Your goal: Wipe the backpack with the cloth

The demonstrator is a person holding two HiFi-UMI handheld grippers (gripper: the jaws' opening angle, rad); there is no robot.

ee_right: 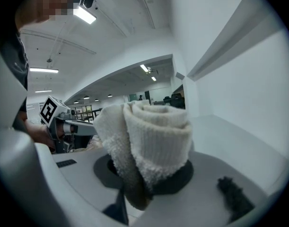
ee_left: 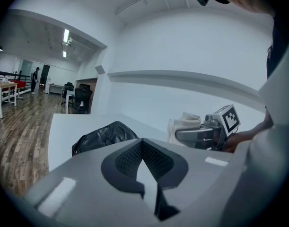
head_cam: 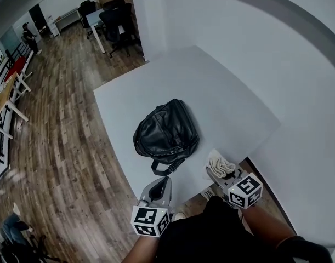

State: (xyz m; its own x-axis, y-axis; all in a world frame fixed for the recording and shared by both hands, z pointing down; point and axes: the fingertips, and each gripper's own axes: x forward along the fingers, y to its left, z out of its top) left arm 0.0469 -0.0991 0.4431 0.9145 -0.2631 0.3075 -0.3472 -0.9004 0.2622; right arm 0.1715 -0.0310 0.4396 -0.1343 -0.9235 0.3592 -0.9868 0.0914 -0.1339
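A black leather backpack (head_cam: 166, 131) lies flat in the middle of the white table (head_cam: 222, 97), its strap loop toward me. Near the table's front edge my right gripper (head_cam: 218, 172) is shut on a rolled white cloth (head_cam: 220, 164), just right of the bag and apart from it. In the right gripper view the cloth (ee_right: 151, 136) bulges up out of the jaws. To the left, my left gripper (head_cam: 159, 187) hangs shut and empty just off the table's near edge below the strap. The left gripper view shows the backpack (ee_left: 104, 136) ahead and the cloth (ee_left: 185, 124) at right.
A white wall (head_cam: 277, 53) with a ledge runs along the table's far and right sides. Wooden floor (head_cam: 63, 147) lies to the left. Office chairs and desks (head_cam: 115, 18) stand far back, with a person (head_cam: 29, 36) beyond them.
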